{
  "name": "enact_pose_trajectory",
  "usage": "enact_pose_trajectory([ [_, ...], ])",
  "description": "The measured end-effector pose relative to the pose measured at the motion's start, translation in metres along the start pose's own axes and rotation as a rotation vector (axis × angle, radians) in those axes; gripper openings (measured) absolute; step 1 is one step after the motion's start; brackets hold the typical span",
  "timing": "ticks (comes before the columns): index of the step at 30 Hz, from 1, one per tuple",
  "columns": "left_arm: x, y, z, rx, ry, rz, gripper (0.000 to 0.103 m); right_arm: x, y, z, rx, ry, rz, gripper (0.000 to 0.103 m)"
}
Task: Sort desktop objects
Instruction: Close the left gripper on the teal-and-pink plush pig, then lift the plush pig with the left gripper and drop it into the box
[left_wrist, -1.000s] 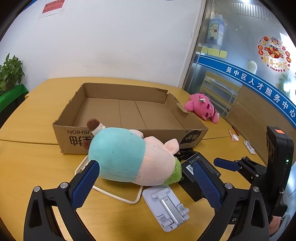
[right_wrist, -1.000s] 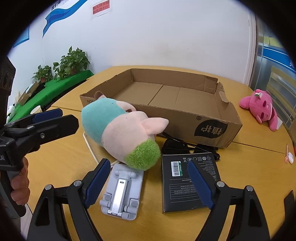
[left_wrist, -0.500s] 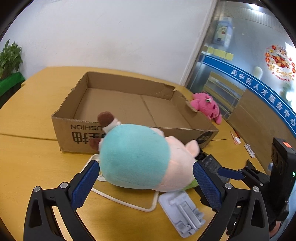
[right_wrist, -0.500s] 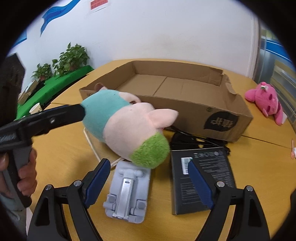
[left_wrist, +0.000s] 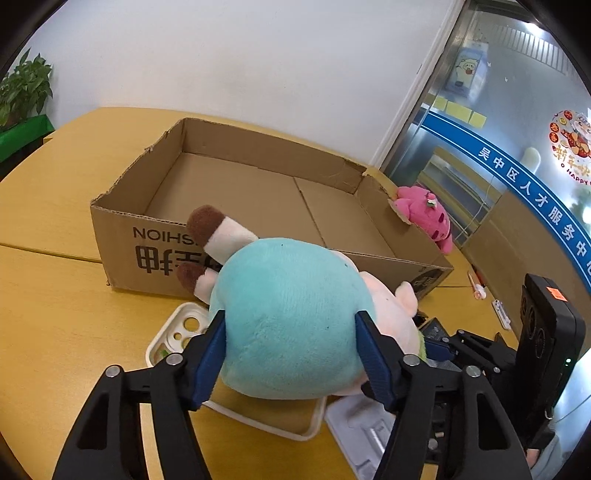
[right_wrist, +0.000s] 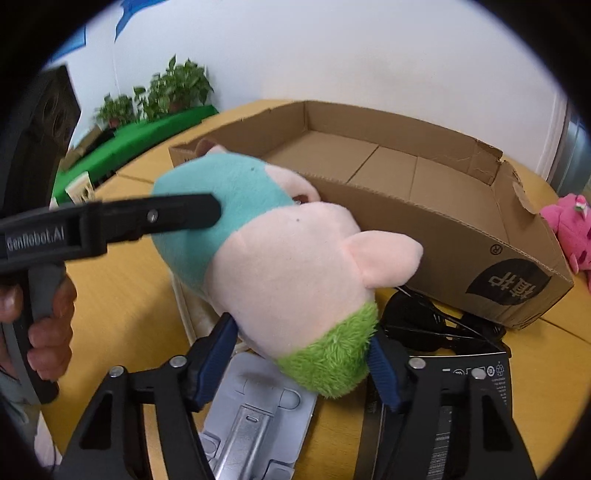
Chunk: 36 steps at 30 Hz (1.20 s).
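A plush pig (left_wrist: 291, 314) with a teal body, pale pink head and green tuft lies in front of an empty cardboard box (left_wrist: 258, 192). My left gripper (left_wrist: 293, 354) has its blue pads pressed on both sides of the teal body. My right gripper (right_wrist: 301, 363) is closed on the green tuft end of the same plush pig (right_wrist: 280, 266). The left gripper's finger (right_wrist: 177, 216) shows against the teal body in the right wrist view. The cardboard box (right_wrist: 406, 184) stands just behind the toy.
A white phone case (left_wrist: 258, 417) lies under the plush. A grey phone stand (right_wrist: 255, 417), a black box (right_wrist: 461, 413) and a black cable (right_wrist: 424, 325) lie beside it. A pink plush (left_wrist: 424, 218) sits right of the box. Potted plants (right_wrist: 170, 92) stand at the far left.
Both grippers moved forward and closed on the plush pig, the left on its teal body, the right on its green end. The toy now looks tilted up.
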<state>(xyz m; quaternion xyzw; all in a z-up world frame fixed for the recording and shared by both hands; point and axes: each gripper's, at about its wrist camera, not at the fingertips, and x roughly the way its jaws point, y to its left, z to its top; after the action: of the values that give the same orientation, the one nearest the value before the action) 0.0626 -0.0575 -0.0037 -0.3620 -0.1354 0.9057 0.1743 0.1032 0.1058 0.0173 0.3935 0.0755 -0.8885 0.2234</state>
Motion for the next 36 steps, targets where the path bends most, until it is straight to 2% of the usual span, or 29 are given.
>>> enact_pose_trajectory([
  [4,-0.030,-0.033,0.006,0.099,-0.072,0.012,0.065,-0.022,0.000,0.004,0.011,-0.068,-0.016,0.061],
  [9,-0.064,-0.058,0.021,0.200,-0.149,-0.017,0.065,-0.066,0.000,0.021,0.049,-0.199,-0.070,0.061],
  [15,-0.085,-0.043,0.035,0.213,-0.209,-0.066,0.064,-0.081,0.019,0.037,0.025,-0.265,-0.124,0.061],
  [22,-0.098,-0.024,0.059,0.151,-0.259,-0.031,0.062,-0.079,0.032,0.061,-0.053,-0.289,-0.102,0.060],
  [28,-0.085,-0.026,0.088,0.114,-0.289,0.006,0.060,-0.075,0.018,0.099,-0.124,-0.307,-0.078,0.060],
  [33,-0.051,-0.030,0.104,0.108,-0.298,0.070,0.058,-0.054,-0.004,0.117,-0.156,-0.307,-0.049,0.060],
  [36,-0.030,-0.032,0.120,0.121,-0.305,0.084,0.057,-0.038,-0.019,0.131,-0.152,-0.294,-0.049,0.060],
])
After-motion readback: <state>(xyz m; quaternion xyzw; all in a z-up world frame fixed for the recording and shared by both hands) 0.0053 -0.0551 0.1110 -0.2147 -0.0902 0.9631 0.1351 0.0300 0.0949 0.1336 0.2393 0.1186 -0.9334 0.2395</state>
